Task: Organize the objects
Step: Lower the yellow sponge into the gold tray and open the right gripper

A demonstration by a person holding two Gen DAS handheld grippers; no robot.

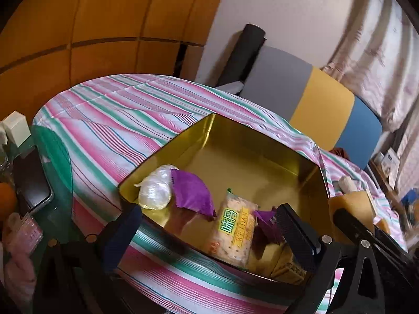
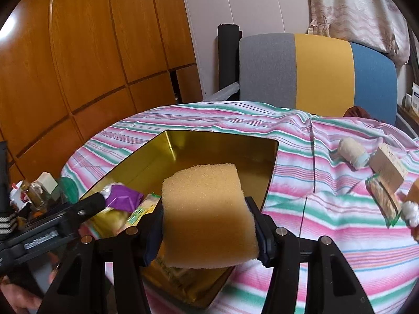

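Right wrist: sponge point(image 2: 209, 214) clamped in right claw point(image 2: 207, 233).

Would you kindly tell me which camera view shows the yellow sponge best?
The right wrist view: the yellow sponge fills the centre, clamped in the right hand-held gripper above the gold tin. The left wrist view catches only a corner of it at the right edge, behind that gripper.

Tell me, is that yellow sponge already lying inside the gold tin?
No, the yellow sponge is clamped between the right gripper fingers, held in the air above the gold tin.
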